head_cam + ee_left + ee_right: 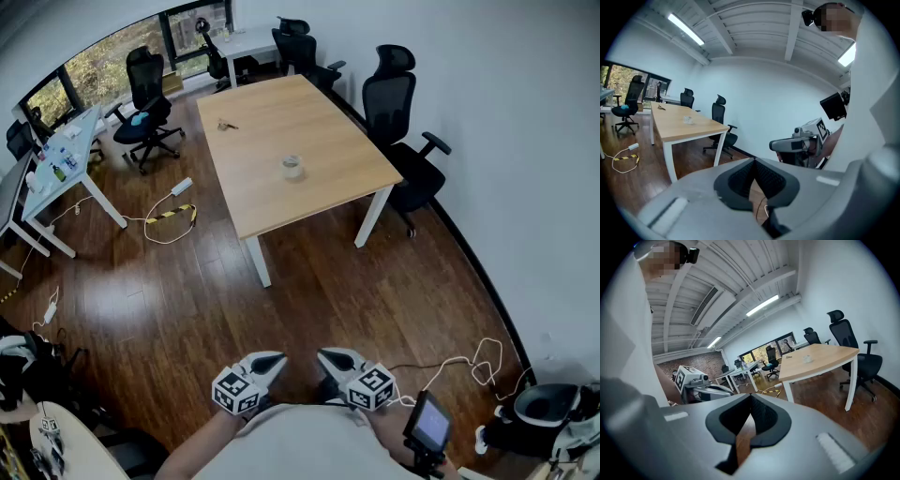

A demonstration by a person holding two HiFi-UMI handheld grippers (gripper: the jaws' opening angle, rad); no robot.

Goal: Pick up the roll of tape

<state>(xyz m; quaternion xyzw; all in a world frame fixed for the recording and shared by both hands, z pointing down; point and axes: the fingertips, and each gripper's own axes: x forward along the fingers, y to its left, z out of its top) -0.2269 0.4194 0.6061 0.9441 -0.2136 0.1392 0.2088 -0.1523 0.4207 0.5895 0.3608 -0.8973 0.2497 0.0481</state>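
Two grippers sit low in the head view, close against the person's (309,448) body: the left gripper (275,360) and the right gripper (326,356), tips angled toward each other and slightly apart. Each has its jaws clenched tip to tip with nothing between them. Well ahead of both, across the wooden floor (309,300), stands a light wooden table (272,202). The roll of tape (292,167) rests on its top, near the middle and slightly closer to the near edge than the far one. A small dark object (226,125) lies toward the table's far left corner.
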